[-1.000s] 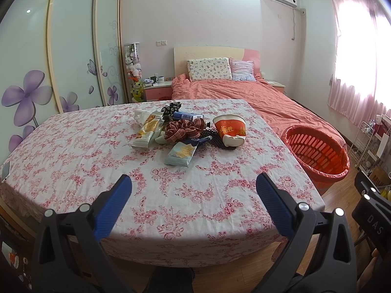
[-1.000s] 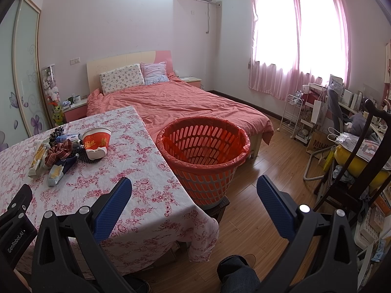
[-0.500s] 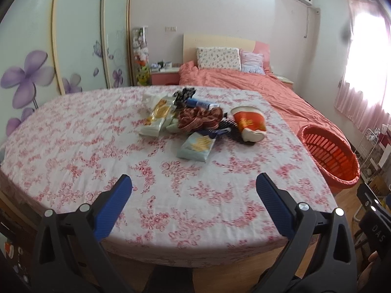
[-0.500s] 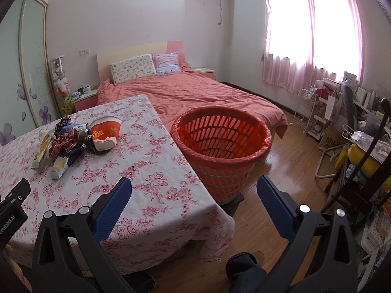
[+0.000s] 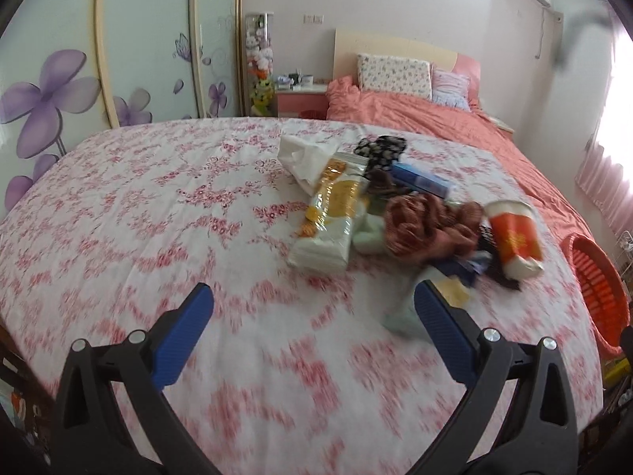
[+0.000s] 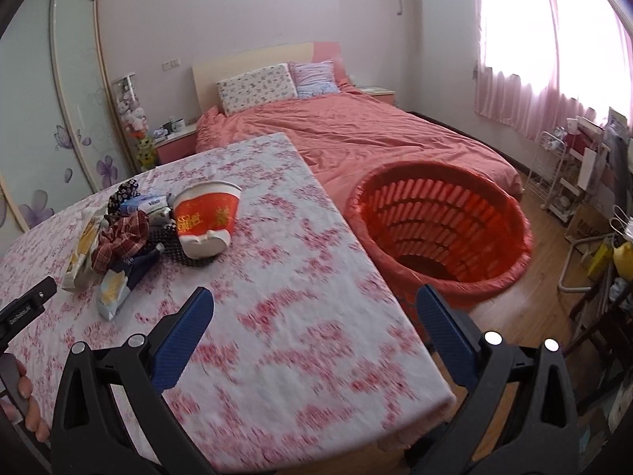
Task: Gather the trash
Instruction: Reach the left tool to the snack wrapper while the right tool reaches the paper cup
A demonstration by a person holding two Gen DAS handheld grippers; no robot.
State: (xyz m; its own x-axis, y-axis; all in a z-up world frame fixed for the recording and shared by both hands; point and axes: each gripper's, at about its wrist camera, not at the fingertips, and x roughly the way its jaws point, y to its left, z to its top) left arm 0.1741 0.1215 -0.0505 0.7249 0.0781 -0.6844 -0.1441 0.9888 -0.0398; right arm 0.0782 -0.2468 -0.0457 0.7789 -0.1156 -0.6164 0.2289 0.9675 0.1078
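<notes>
Both hand-held grippers, left (image 5: 312,301) and right (image 6: 314,303), gaped wide and empty; I feared snagging cloth scraps (image 5: 427,225) with the wrapper (image 5: 425,308), missing the basket (image 6: 439,233).

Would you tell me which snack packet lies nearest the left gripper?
The small pale packet beside the left gripper; the longer yellow-and-white packet lies farther back.

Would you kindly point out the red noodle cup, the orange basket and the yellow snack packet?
red noodle cup (image 6: 207,208), right wrist view, on its red side wall.
orange basket (image 6: 435,208), right wrist view, on its slatted inner wall.
yellow snack packet (image 5: 334,208), left wrist view, on its printed front.
</notes>
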